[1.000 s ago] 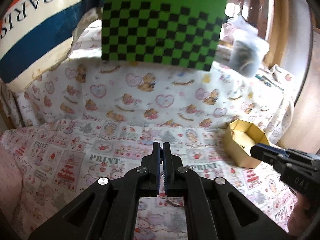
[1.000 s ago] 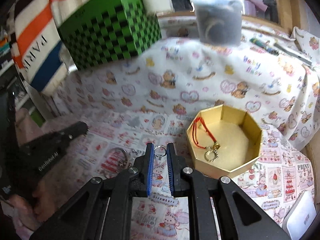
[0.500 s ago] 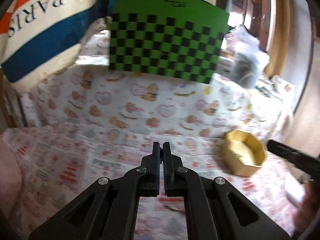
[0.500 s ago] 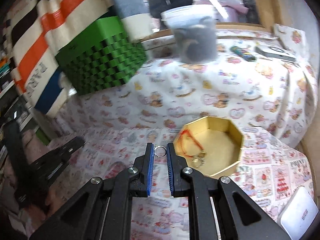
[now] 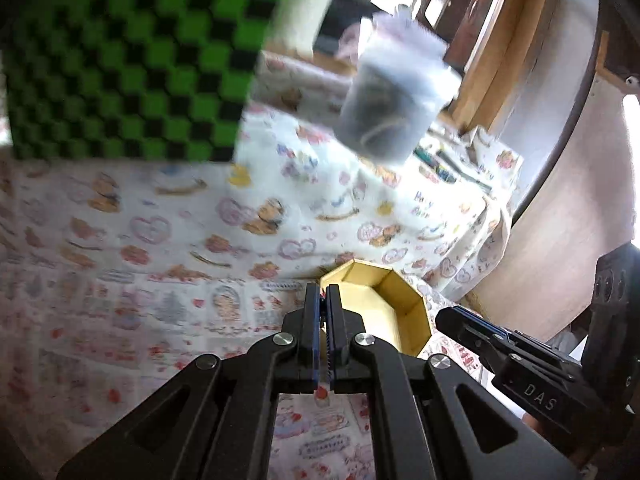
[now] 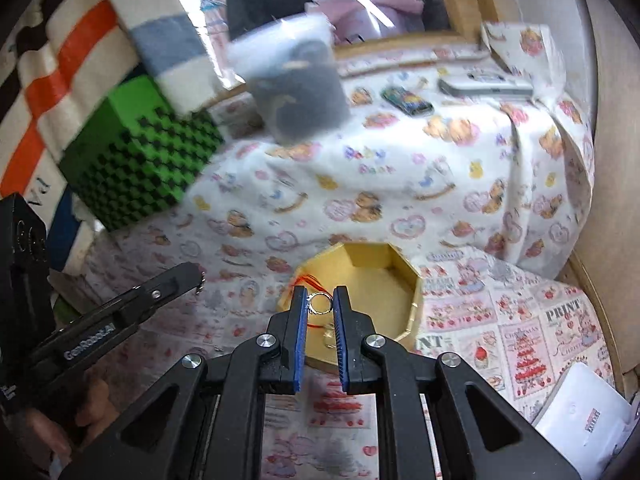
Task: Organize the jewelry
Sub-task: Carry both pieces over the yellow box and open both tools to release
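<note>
Both wrist cams: shared gold box (image 5: 404,300)

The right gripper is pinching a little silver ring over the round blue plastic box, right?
Not quite. The box is yellow cardboard with eight sides, not round blue plastic. The right wrist view shows it, with the right gripper pinching the little silver ring just in front of the box's near rim.

Two grippers, the left gripper (image 5: 323,294) and the right gripper (image 6: 320,300); one small silver ring (image 6: 319,304); one gold octagonal box (image 6: 400,280); one red cord (image 6: 308,280); one green checkered box (image 6: 140,160); one clear tub (image 6: 296,92); one white card (image 6: 580,420).
</note>
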